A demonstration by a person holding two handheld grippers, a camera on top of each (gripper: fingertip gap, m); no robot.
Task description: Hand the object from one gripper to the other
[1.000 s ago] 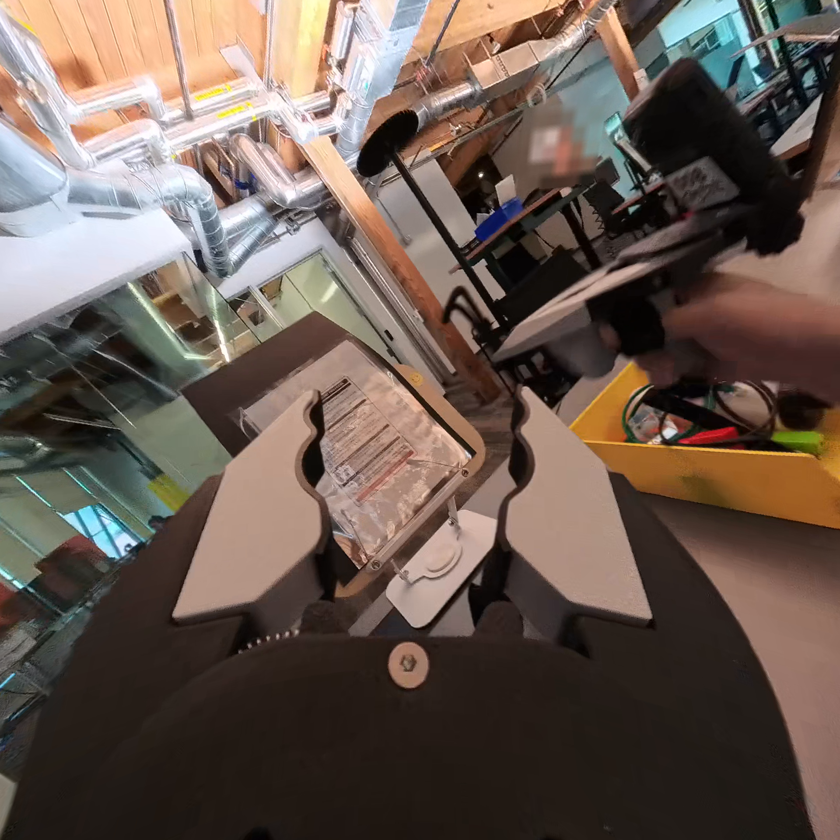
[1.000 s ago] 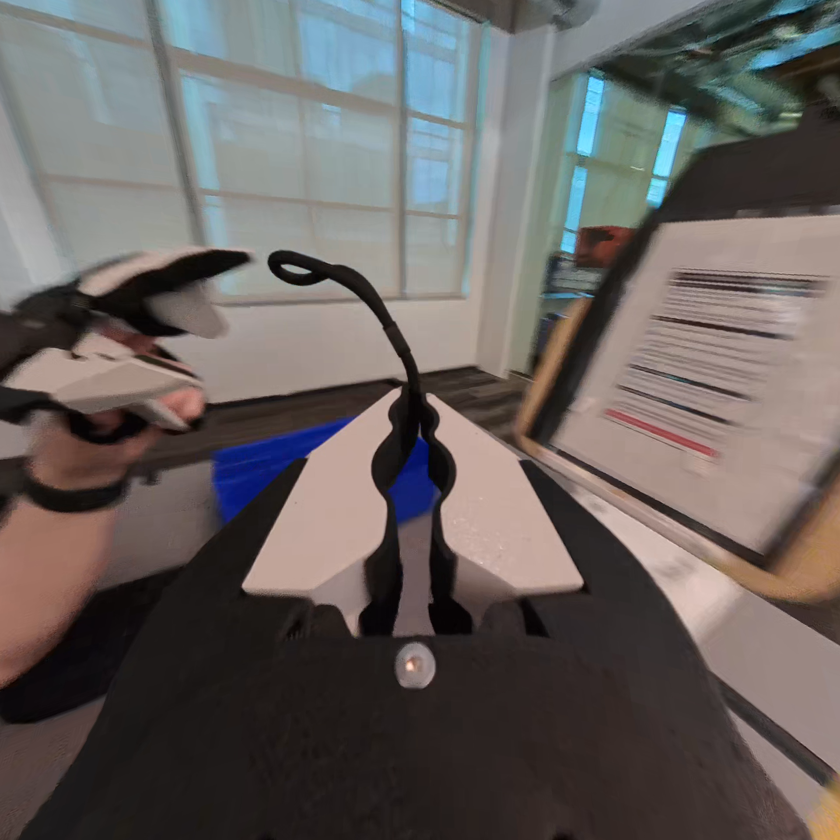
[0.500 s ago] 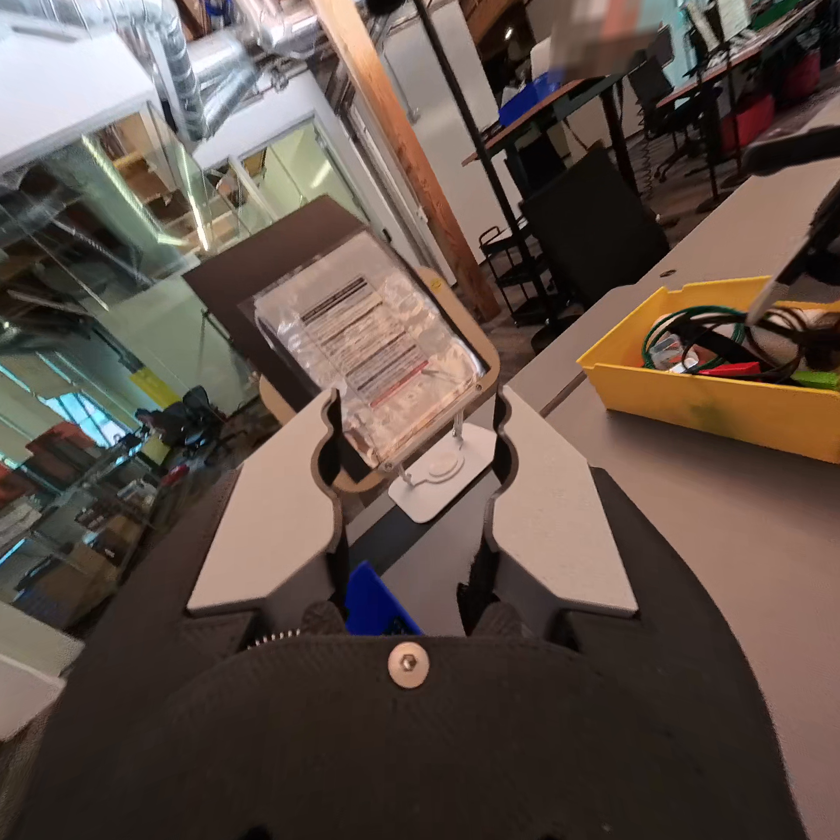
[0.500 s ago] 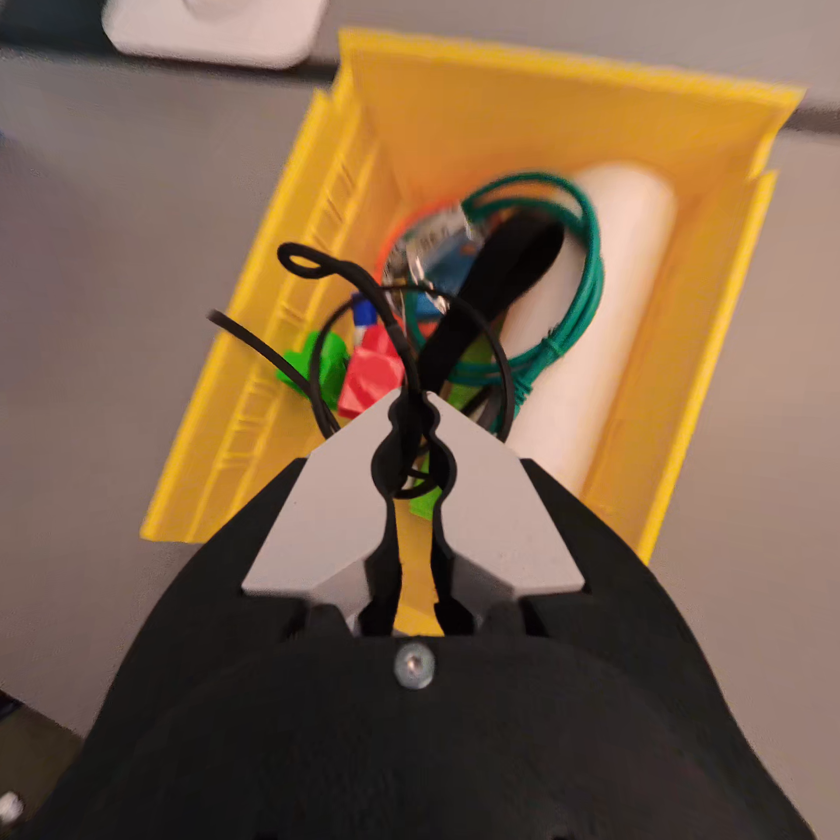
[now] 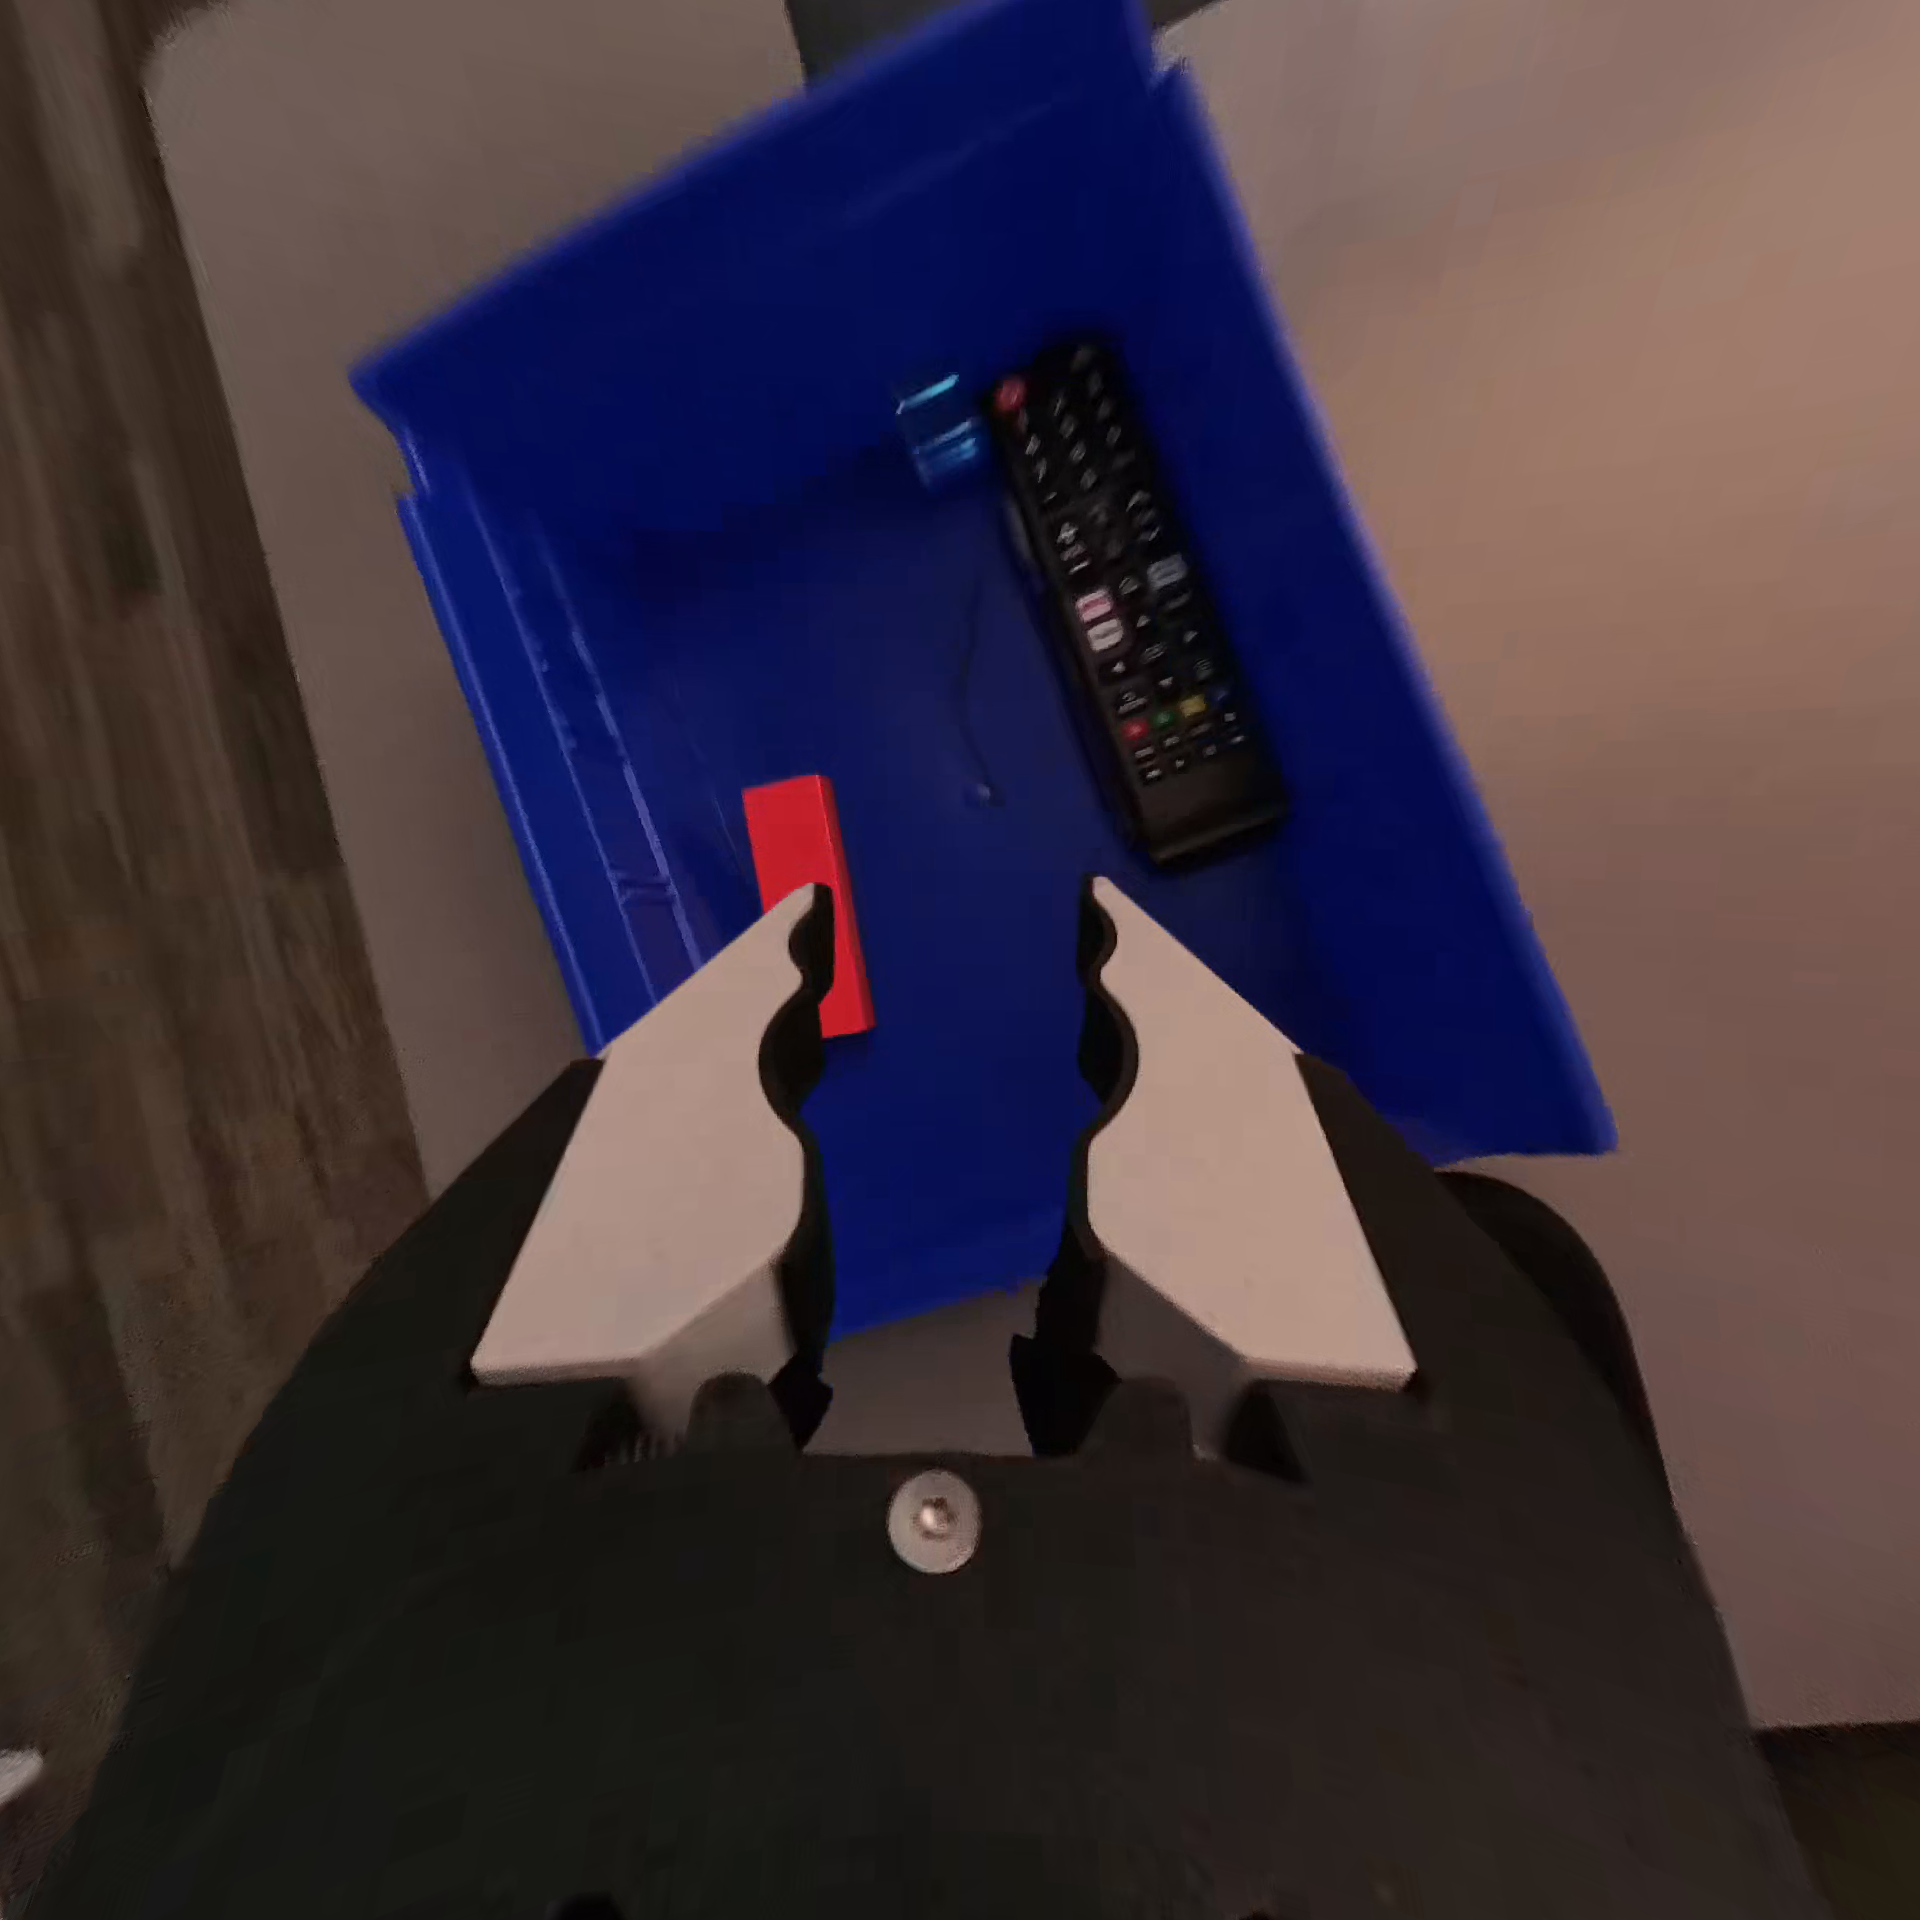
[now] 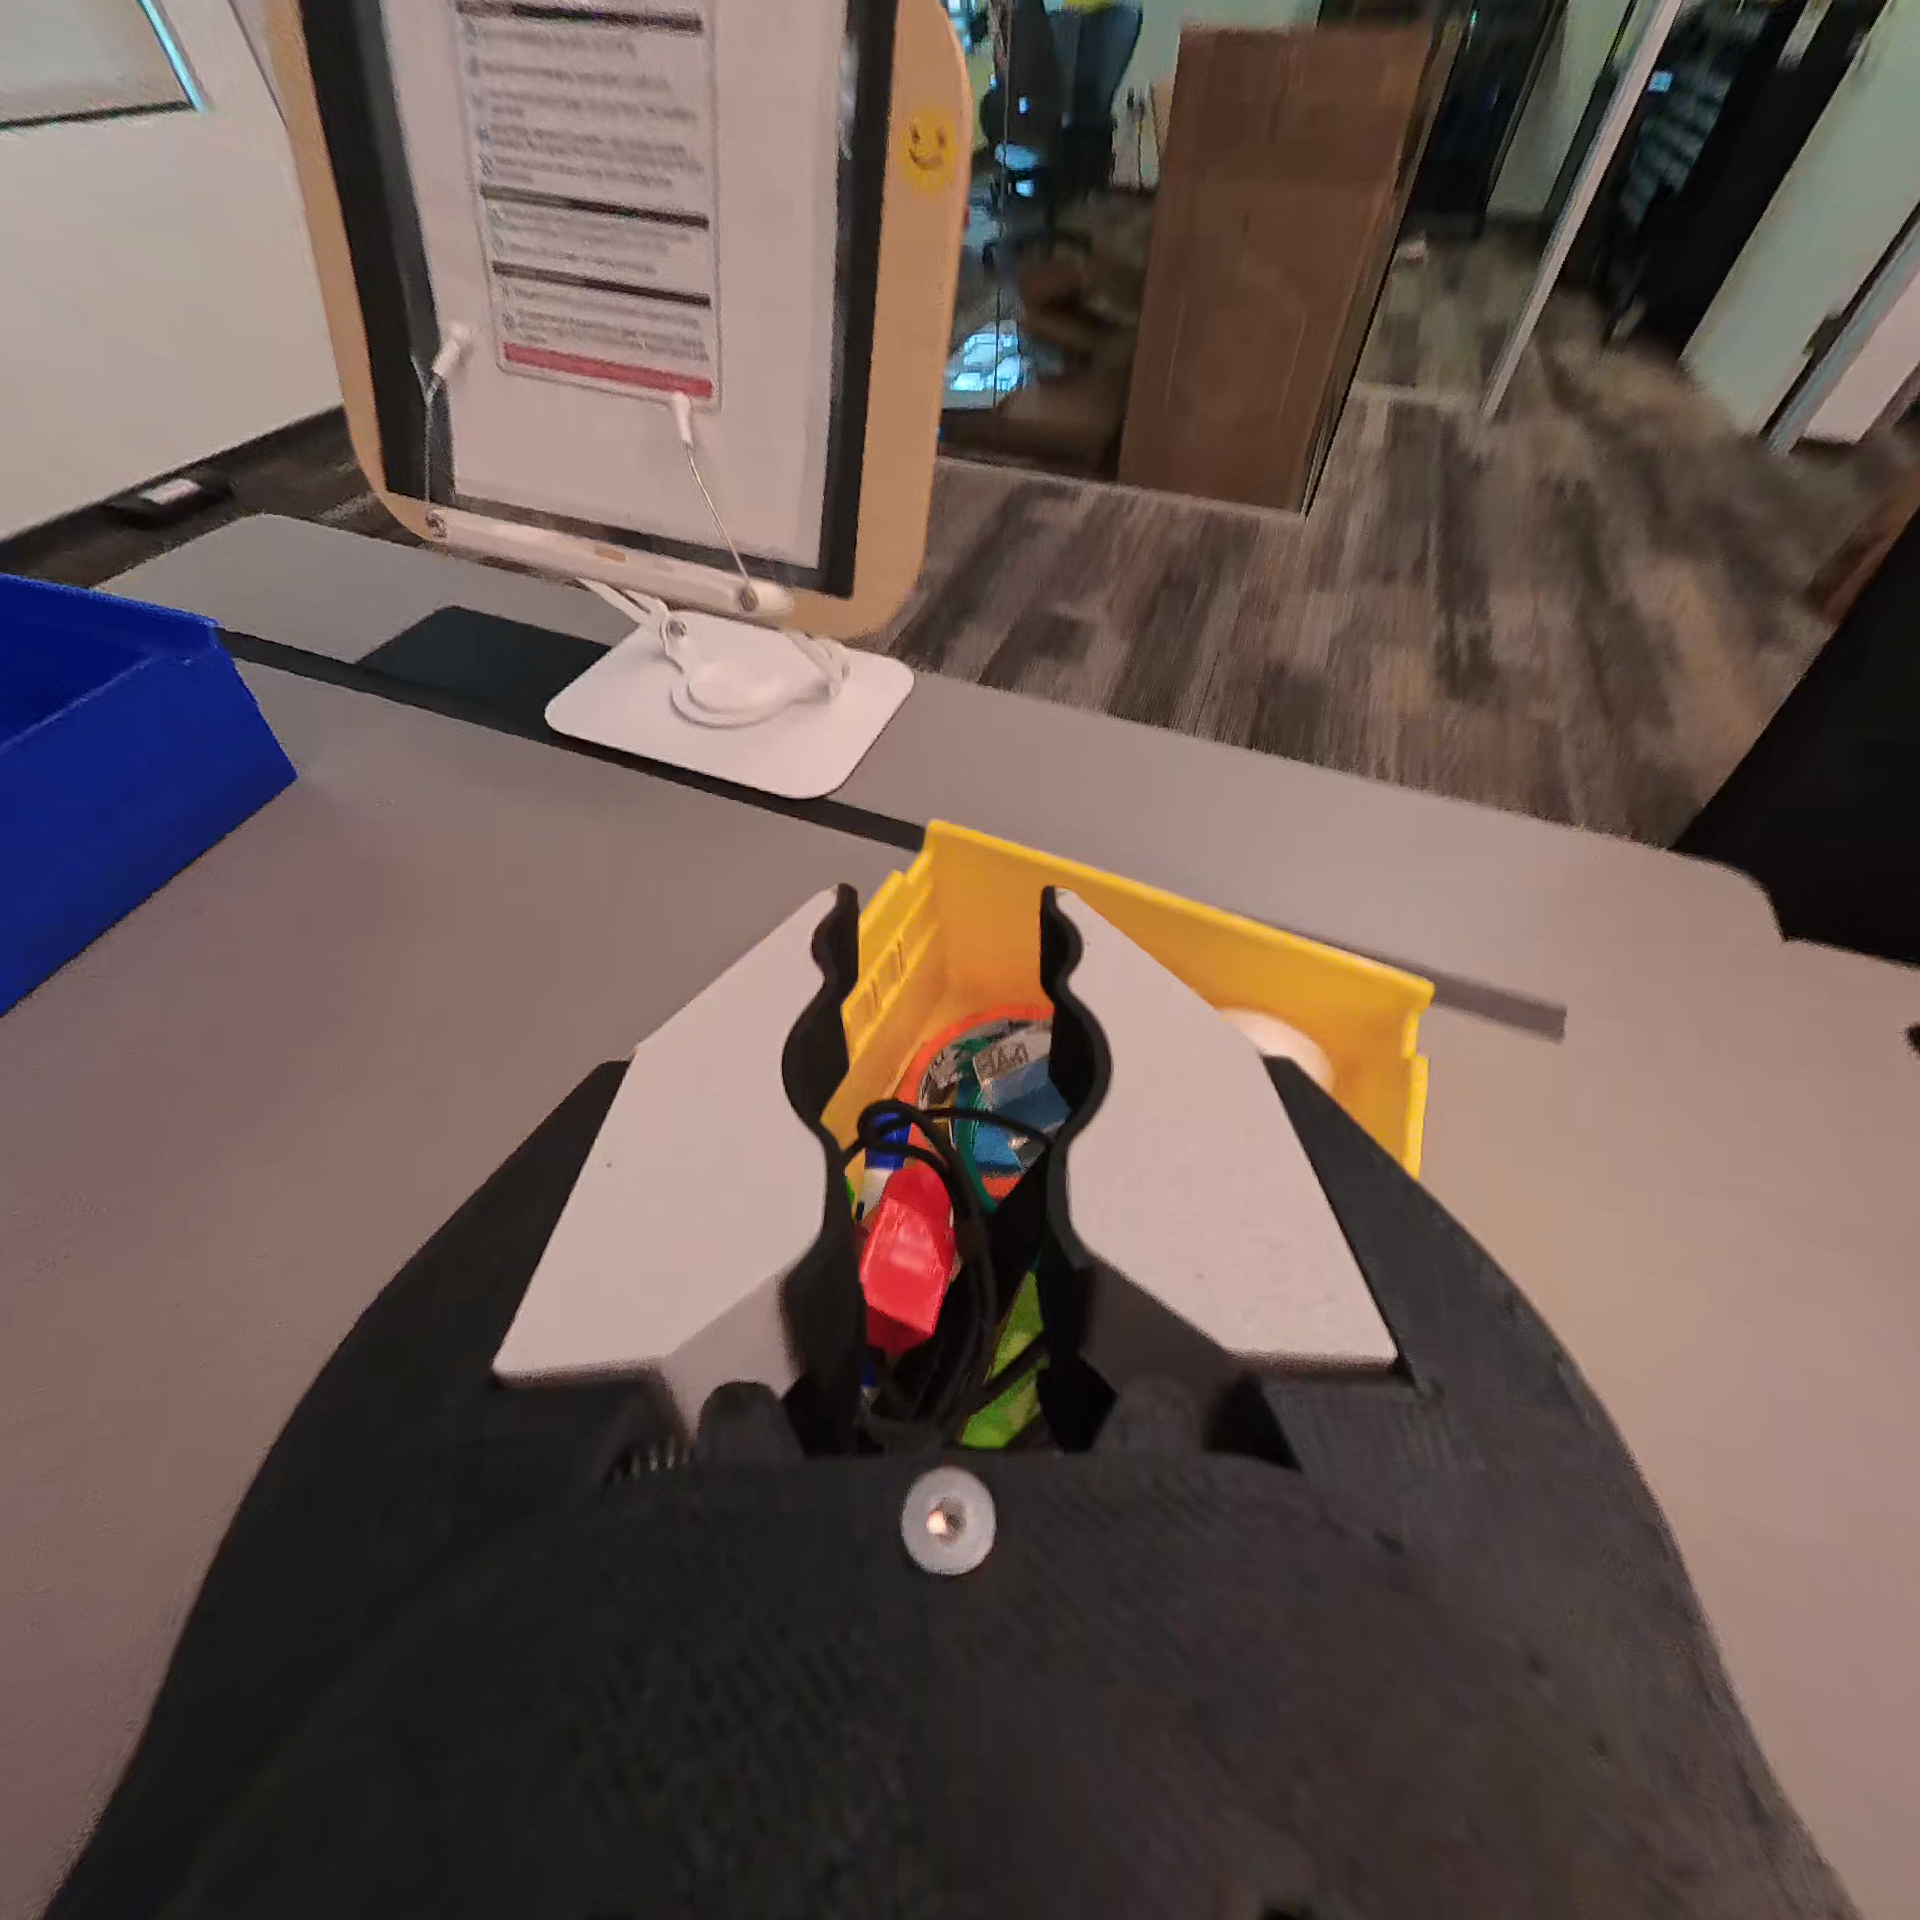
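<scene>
Your left tool (image 5: 951,904) hangs released over the blue bin (image 5: 727,436), its grey fingers (image 5: 665,1164) spread wide with nothing between them. Just past the left fingertip lies a red block (image 5: 795,862) on the bin floor, partly hidden by that finger. Farther in, along the bin's right wall, lies a black remote control (image 5: 1127,603), with a small blue item (image 5: 940,431) beside its far end and a thin dark wire (image 5: 971,675) on the floor next to it. The bin rests on the grey worktop (image 5: 1610,520), with wood-look flooring (image 5: 114,727) off to the left. Your right tool (image 6: 943,904) is also released, fingers parted and gripping nothing, poised just above the yellow bin (image 6: 1226,956). Between its fingers you look down on the bin's clutter: a thin black cord (image 6: 961,1278) looped over a red plastic piece (image 6: 906,1268), green bits, a green cable and a roll of tape (image 6: 987,1049); whether the cord touches either finger cannot be told. A white roll (image 6: 1273,1034) shows at the bin's right end. Beyond, on the worktop, stands a tan-framed sign holder (image 6: 623,291) on a white base (image 6: 727,717), and the blue bin's corner sits at the far left.
</scene>
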